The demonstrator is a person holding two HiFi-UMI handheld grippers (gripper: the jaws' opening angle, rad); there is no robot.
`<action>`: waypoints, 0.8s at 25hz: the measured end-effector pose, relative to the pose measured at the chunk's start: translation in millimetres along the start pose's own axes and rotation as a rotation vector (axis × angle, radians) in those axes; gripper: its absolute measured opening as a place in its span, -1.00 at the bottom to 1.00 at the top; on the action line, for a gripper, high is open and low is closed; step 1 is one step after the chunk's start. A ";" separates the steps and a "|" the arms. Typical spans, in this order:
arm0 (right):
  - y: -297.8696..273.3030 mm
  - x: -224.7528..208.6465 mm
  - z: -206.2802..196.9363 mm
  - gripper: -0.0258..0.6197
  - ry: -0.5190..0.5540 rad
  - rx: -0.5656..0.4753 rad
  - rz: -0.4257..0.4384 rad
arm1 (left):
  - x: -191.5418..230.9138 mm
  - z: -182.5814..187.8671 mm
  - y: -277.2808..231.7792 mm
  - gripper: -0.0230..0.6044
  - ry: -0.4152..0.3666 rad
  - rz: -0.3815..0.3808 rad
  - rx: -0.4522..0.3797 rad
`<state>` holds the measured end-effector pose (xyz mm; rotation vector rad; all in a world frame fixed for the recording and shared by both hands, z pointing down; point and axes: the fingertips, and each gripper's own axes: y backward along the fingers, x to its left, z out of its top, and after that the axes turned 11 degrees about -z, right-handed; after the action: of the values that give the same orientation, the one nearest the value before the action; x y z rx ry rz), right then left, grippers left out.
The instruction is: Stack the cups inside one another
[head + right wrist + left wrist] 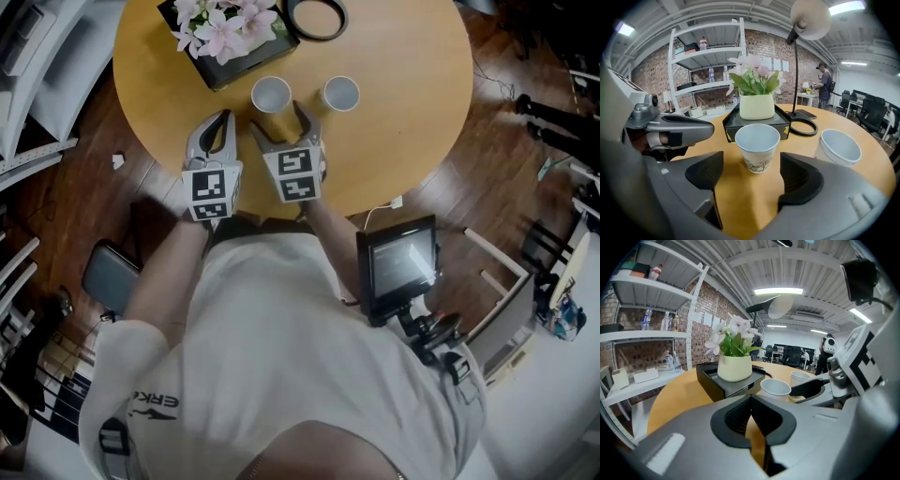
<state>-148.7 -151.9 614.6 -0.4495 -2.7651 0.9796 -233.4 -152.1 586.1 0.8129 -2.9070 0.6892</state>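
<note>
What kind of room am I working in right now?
Likely an open-plan office or studio: office chairs in the background, metal shelves against a brick wall, and a round wooden table.

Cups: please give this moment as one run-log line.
left gripper shut, empty | right gripper open, facing cup ahead | other cup apart | stacking not started
</note>
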 end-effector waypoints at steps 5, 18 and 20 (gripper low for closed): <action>-19.8 -1.9 -7.8 0.31 0.006 0.025 -0.001 | 0.4 -12.5 -2.9 -0.92 0.012 0.002 0.027; -56.2 -1.6 -7.7 0.07 0.045 0.027 -0.035 | 19.3 -20.7 -11.9 -0.92 0.023 0.022 0.044; -55.7 -1.7 -6.8 0.07 0.053 0.026 -0.040 | 19.2 -19.4 -12.7 -0.92 0.022 0.020 0.041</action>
<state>-157.8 -189.7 655.2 -0.4090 -2.6999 0.9790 -245.0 -162.8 611.8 0.7760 -2.8946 0.7573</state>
